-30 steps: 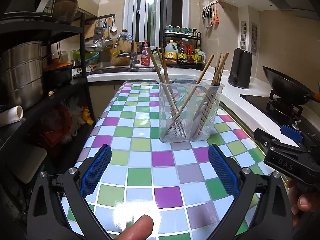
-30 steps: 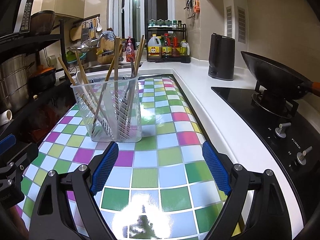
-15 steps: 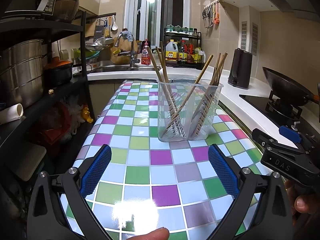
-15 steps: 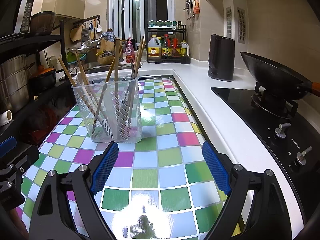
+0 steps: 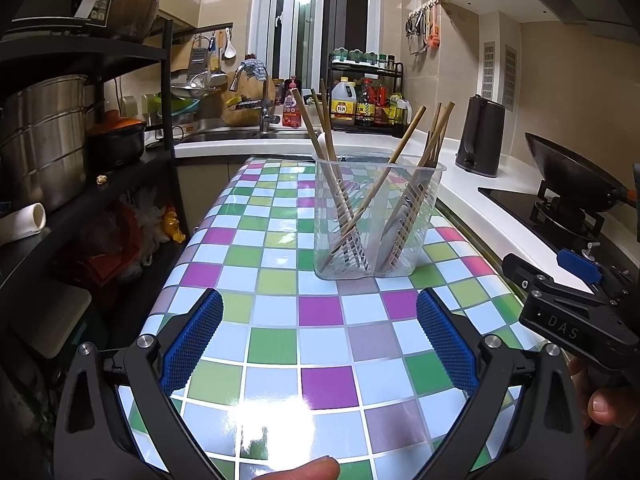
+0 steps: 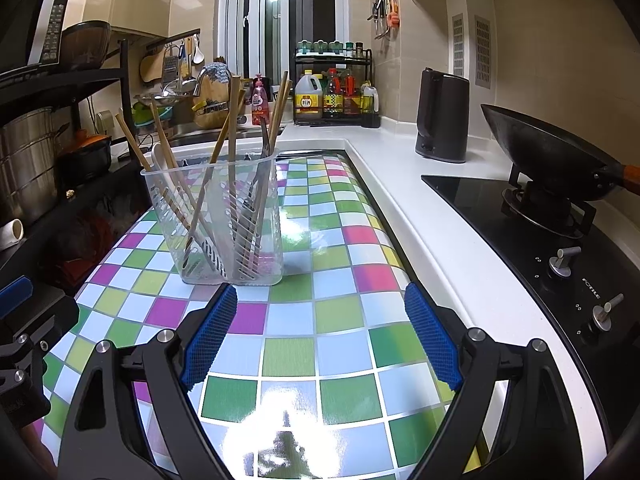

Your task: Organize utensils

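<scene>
A clear plastic utensil holder [image 5: 376, 216] stands upright on the checkered counter [image 5: 280, 344]. Several wooden chopsticks [image 5: 320, 148] lean in it, with a white spoon [image 6: 166, 168] and a metal fork [image 6: 265, 136] seen in the right wrist view. The holder also shows in the right wrist view [image 6: 224, 220]. My left gripper [image 5: 319, 340] is open and empty, a short way in front of the holder. My right gripper [image 6: 320, 336] is open and empty, just in front and to the right of the holder. The right gripper's body shows at the left wrist view's right edge [image 5: 568, 312].
A black shelf rack [image 5: 80, 152] with steel pots stands left of the counter. A black hob [image 6: 540, 240] with a wok [image 6: 552, 160] is on the right, a dark kettle [image 6: 442, 116] behind. A sink [image 5: 240, 132] and bottle rack [image 5: 364, 100] are at the back.
Both grippers stay open and empty. The left gripper has drawn back slightly from the holder. The right gripper has hardly moved.
</scene>
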Tool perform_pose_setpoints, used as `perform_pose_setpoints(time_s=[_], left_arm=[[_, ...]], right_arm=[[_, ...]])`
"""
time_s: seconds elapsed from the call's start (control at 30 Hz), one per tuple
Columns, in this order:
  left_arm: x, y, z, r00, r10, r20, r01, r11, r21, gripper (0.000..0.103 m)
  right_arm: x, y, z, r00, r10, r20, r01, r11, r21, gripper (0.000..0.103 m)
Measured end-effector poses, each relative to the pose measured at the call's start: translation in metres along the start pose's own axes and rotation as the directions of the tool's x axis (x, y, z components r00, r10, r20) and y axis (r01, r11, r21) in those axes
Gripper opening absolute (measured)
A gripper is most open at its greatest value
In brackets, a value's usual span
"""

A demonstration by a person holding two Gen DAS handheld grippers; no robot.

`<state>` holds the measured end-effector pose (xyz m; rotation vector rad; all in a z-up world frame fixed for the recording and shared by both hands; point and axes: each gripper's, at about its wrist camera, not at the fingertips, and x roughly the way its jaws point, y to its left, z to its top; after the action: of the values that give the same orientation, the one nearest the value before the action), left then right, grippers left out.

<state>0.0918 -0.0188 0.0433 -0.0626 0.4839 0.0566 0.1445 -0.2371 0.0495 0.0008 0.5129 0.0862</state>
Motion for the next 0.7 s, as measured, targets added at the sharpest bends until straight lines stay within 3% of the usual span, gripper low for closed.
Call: perform_pose_setpoints(time_s=[0.7], left_arm=[[0.0035,-0.003,-0.0025,1.0,0.001,-0.01,-0.001,1.0,0.005,0.094]], right_arm=[[0.0001,0.0001,0.0002,1.0,0.0,0.0,0.0,1.0,0.0,0.085]])
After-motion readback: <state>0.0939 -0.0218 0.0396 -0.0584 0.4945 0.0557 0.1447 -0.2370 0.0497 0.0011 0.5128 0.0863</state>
